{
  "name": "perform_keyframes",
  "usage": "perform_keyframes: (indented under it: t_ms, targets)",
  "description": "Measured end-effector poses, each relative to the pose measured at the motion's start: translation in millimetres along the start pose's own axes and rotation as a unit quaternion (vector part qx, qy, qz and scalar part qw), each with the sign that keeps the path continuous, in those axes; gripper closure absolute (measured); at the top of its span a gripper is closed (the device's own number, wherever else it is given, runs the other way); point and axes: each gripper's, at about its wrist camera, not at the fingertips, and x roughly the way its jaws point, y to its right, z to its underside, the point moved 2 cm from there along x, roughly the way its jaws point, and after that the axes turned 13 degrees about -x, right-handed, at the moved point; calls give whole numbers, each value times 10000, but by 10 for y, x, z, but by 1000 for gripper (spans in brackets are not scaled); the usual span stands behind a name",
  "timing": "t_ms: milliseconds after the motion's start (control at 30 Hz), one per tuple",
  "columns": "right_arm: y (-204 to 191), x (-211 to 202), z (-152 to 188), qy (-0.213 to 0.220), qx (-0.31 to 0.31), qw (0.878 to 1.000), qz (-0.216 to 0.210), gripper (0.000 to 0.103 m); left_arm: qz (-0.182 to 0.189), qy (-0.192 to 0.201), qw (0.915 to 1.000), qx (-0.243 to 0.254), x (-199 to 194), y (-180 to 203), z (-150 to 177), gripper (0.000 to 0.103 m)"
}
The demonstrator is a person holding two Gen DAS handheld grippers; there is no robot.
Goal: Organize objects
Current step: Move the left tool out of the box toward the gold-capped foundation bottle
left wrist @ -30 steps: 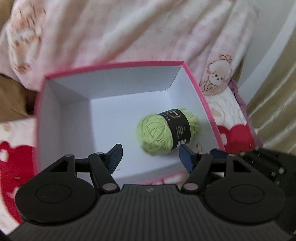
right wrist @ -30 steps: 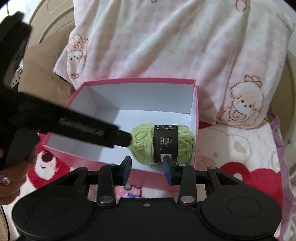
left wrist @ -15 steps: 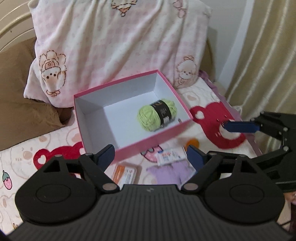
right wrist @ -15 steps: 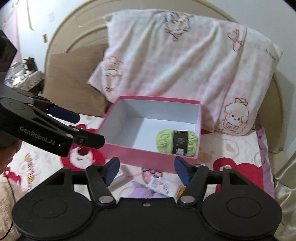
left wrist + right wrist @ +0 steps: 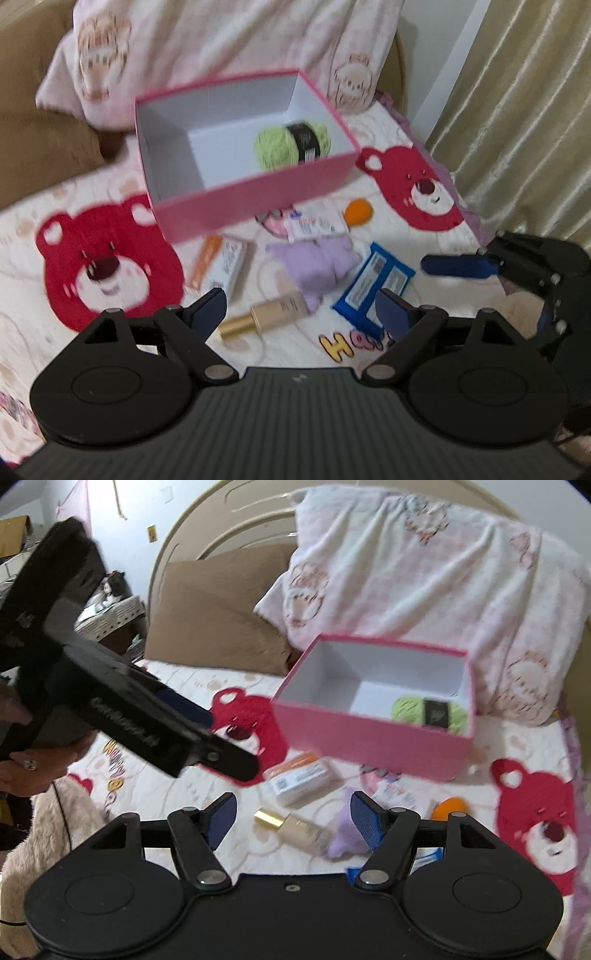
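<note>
Matt card box (image 5: pixel 258 199) w/ fuzzy yarn (image 5: pixel 288 146), quilted cloth bedspread (image 5: pixel 110 332)

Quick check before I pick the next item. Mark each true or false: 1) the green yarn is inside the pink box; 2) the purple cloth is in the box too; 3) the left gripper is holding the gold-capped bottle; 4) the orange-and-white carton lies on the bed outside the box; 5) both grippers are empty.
1) True: the green yarn lies inside the pink box.
2) False: the purple cloth lies on the bedspread, in front of the box.
3) False: the left gripper is open and above the gold-capped bottle, not gripping it.
4) True: the orange-and-white carton lies outside the box, by its front wall.
5) True: the right gripper is open too, nothing clamped.
</note>
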Motion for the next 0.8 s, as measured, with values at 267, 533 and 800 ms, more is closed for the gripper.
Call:
perform_keyframes:
  t_ms: [267, 533, 800]
  targets:
    - [-222, 587, 269, -407, -965, 9944, 131, 30, 131, -299, 9922, -1203, 570, -366, 159, 17]
    - [-291, 1253, 443, -803, -1965, 9772, 70, 30, 266, -464, 9776, -2034, 955, -589, 242, 19]
    - [-193, 1797, 556, -1130, -2418, 9637, 78, 31, 164, -297, 9726, -2299, 1256, -751, 406, 45]
